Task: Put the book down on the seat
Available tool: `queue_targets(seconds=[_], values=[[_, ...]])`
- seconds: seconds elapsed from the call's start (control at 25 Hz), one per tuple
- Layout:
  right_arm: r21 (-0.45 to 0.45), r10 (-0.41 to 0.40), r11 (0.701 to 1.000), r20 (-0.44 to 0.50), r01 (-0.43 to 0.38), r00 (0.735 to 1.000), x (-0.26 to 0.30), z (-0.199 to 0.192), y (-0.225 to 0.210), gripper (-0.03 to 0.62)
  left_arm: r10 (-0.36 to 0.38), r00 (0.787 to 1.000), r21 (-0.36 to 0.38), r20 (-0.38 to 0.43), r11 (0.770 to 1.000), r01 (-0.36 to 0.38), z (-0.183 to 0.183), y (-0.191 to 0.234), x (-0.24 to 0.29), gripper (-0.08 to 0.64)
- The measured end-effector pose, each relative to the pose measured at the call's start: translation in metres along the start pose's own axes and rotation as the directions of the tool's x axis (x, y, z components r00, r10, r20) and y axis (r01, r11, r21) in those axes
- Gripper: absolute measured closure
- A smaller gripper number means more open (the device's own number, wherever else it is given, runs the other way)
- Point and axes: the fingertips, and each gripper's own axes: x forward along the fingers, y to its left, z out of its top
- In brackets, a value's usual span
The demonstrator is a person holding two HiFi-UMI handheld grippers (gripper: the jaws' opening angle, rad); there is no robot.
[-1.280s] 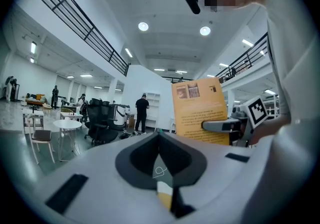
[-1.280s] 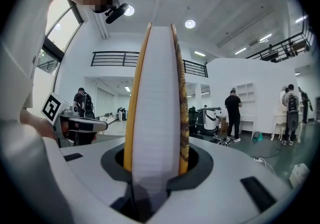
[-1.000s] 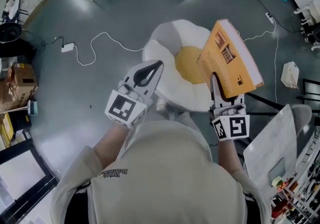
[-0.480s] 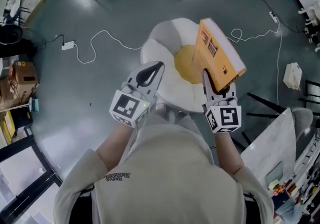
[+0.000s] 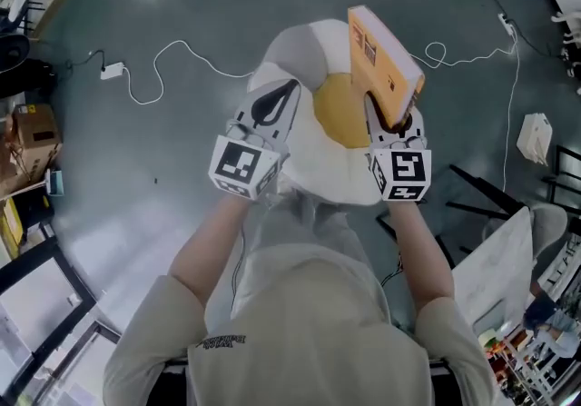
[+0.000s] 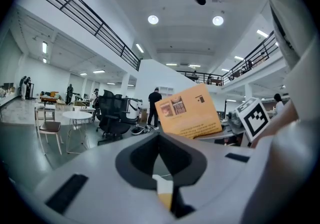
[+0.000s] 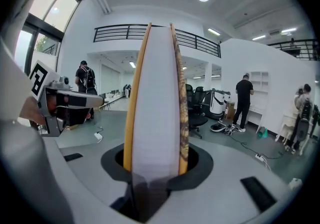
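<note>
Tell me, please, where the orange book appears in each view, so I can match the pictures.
Head view: orange book upper right of centre, upright in the right hand-held gripper.
Left gripper view: book right of centre, cover facing the camera.
Right gripper view: book dead centre, page edge on, between the jaws.
Shared landmark: that gripper's marker cube, in the head and left gripper views.

1 book (image 5: 381,54), 1 seat (image 5: 313,163), 2 tools: left tool (image 5: 287,92), right tool (image 5: 388,119).
</note>
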Motion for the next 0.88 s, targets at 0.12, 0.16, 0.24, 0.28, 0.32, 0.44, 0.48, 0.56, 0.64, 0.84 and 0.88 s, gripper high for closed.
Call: queue_targets(seconds=[0.12, 0.16, 0.24, 0.28, 0.32, 0.44, 0.48, 0.56, 0.64, 0.84, 0.88], values=[[-0.015, -0.001, 1.0, -0.031, 0.0, 1.0, 0.037, -0.018, -0.006, 0.445, 0.004, 1.0, -0.014, -0.021, 1.0, -0.004, -0.026, 0.02, 0.027, 0.548], [-0.021, -0.004, 1.0, -0.037, 0.003, 0.999, 0.05, -0.024, -0.009, 0.445, 0.006, 1.0, -0.017, -0.03, 1.0, -0.006, -0.036, 0.025, 0.037, 0.548], [-0.035, -0.01, 0.999, -0.054, 0.008, 0.998, 0.069, -0.041, -0.018, 0.445, 0.0, 0.999, -0.021, -0.054, 1.0, -0.002, -0.06, 0.028, 0.056, 0.548], [-0.041, -0.014, 0.999, -0.064, 0.012, 0.998, 0.077, -0.052, -0.022, 0.445, -0.005, 0.998, -0.025, -0.069, 1.0, 0.003, -0.073, 0.027, 0.065, 0.548], [-0.043, -0.019, 0.999, -0.074, 0.016, 0.997, 0.086, -0.063, -0.025, 0.445, -0.01, 0.996, -0.033, -0.083, 0.999, 0.007, -0.085, 0.028, 0.072, 0.548], [-0.027, -0.029, 0.999, -0.12, 0.026, 0.992, 0.12, -0.102, -0.024, 0.445, -0.023, 0.994, -0.077, -0.11, 0.997, 0.014, -0.122, 0.04, 0.086, 0.548], [-0.021, -0.031, 0.999, -0.139, 0.028, 0.99, 0.131, -0.118, -0.023, 0.445, -0.024, 0.993, -0.088, -0.119, 0.996, 0.014, -0.136, 0.045, 0.091, 0.548], [-0.023, -0.032, 0.999, -0.169, 0.028, 0.985, 0.154, -0.152, -0.023, 0.445, -0.023, 0.991, -0.104, -0.134, 0.995, 0.009, -0.168, 0.053, 0.103, 0.548], [-0.027, -0.031, 0.999, -0.194, 0.027, 0.98, 0.175, -0.185, -0.026, 0.445, -0.026, 0.989, -0.116, -0.147, 0.993, 0.009, -0.2, 0.058, 0.116, 0.548], [-0.008, -0.03, 1.0, -0.261, 0.029, 0.965, 0.211, -0.274, -0.031, 0.445, -0.048, 0.981, -0.118, -0.19, 0.993, 0.026, -0.281, 0.058, 0.134, 0.548], [-0.005, -0.027, 1.0, -0.275, 0.026, 0.961, 0.216, -0.293, -0.031, 0.445, -0.05, 0.979, -0.121, -0.196, 0.992, 0.027, -0.297, 0.057, 0.136, 0.548]])
